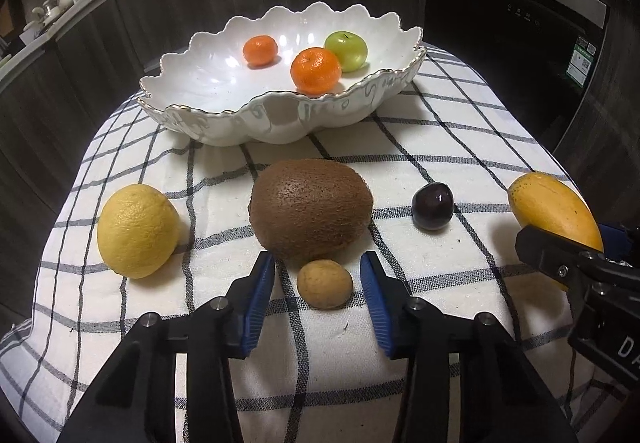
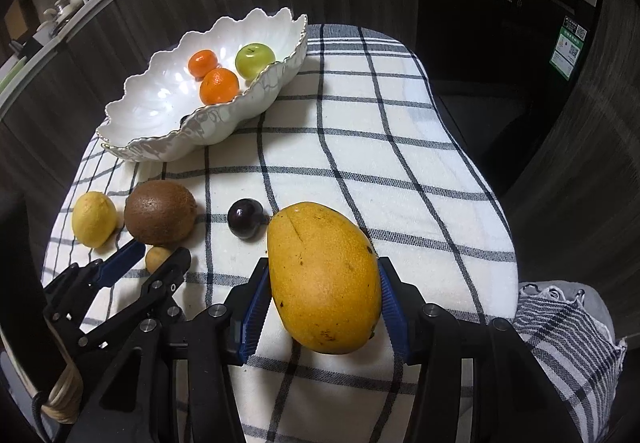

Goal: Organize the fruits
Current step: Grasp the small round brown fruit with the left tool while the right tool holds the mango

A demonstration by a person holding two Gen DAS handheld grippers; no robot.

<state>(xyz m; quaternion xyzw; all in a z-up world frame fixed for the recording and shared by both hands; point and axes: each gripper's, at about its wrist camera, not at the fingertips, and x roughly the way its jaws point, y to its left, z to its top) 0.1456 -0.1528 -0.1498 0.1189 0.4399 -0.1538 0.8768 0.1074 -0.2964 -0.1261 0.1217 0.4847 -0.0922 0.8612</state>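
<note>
We see only part of the right gripper [image 1: 576, 263] from the left wrist camera: it enters at the frame's edge, its body cut off, with white letters on it of which just "D" and part of a second letter can be read. From that view the mango [image 1: 554, 213] is half hidden behind it. From the right wrist view the right gripper [image 2: 324, 295] has its blue pads [image 2: 256, 307] against both sides of the mango [image 2: 323, 277], so we read it as closed on the fruit, which lies on the checked cloth [image 2: 400, 171].

Our left gripper [image 1: 318, 293] stands open, its blue pads on either side of a small tan fruit [image 1: 325, 284] without touching it; we cannot tell what kind of fruit it is. In the right view that fruit [image 2: 157, 258] is mostly hidden behind the left gripper [image 2: 160, 263].

Just beyond it sits the kiwi [image 1: 310, 208], with the lemon [image 1: 137, 230] to its left and a dark plum [image 1: 433, 206] to its right. The scalloped white bowl [image 1: 208, 115] farther back holds two tangerines [image 1: 316, 69] and a green apple [image 1: 346, 50].

On the dark appliance [image 1: 520, 55] behind, a green and white sticker [image 1: 581, 61] carries print too small to read, as are the pale panel markings
</note>
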